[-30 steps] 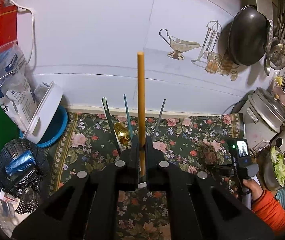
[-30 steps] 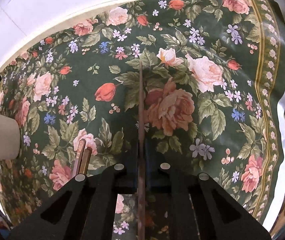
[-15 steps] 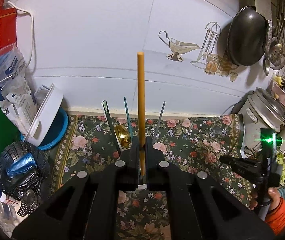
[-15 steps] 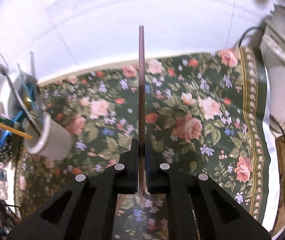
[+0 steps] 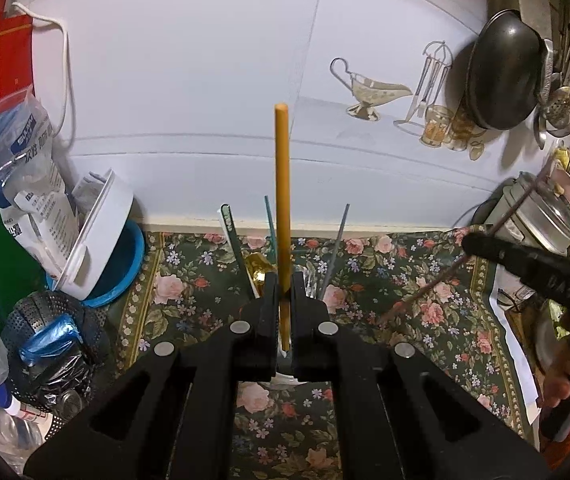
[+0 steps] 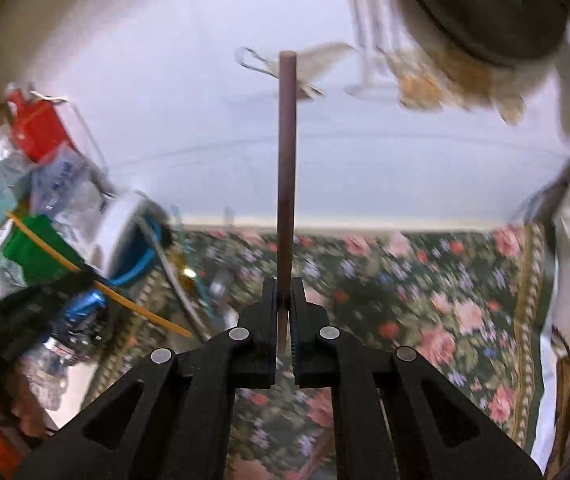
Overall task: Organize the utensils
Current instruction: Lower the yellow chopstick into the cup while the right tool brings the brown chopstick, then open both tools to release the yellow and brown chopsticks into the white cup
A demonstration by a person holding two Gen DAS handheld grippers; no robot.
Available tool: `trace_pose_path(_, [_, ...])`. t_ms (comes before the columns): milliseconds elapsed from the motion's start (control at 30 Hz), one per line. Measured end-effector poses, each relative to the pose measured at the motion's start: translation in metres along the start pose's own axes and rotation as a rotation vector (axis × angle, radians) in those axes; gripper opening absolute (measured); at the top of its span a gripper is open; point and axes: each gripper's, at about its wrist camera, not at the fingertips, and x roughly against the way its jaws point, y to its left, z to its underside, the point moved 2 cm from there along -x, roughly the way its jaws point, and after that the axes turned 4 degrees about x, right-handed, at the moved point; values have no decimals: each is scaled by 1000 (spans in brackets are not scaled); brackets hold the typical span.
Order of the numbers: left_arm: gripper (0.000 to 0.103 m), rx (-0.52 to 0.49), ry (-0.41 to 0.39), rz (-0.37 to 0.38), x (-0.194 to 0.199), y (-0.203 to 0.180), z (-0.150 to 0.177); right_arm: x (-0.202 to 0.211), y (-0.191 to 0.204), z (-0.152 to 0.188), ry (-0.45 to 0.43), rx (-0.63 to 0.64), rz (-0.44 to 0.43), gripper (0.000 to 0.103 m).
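Black plastic fingers of the left gripper (image 5: 283,300) fill the lower half of the left wrist view, with the jaws closed to a narrow slot around a long yellow-orange chopstick (image 5: 282,208). That chopstick stands upright, its blunt end against the white tiled wall (image 5: 205,80) and its lower end dropping between the fingers toward a white utensil cup (image 5: 285,376), of which only a sliver shows below the jaws. Several other utensils rise from behind the fingers: a gold spoon (image 5: 259,268), a thin teal stick (image 5: 270,224) and a grey stick (image 5: 335,248). Everything sits over a dark green floral cloth (image 5: 405,280). At the left lie a white lidded tub (image 5: 99,236) leaning in a blue bowl (image 5: 127,264), and at the upper right a dark wok (image 5: 503,84) hangs on the wall. At the right edge the right gripper (image 5: 473,245) reaches in, a thin dark brown chopstick (image 5: 425,292) slanting through its tip.

From the right wrist view, which is blurred, the right gripper's jaws are pressed nearly together on the dark brown chopstick, which points straight up across the wall. At the left, the left gripper (image 6: 81,278) appears as a dark shape with the yellow-orange chopstick running slantwise through it, beside the white tub and blue bowl. The floral cloth spreads across the right.
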Motion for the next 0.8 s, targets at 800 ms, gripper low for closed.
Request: trace_pose_path(800, [3,23,172,-46,-62,21,31,-105,61,31,243,79,-86,5])
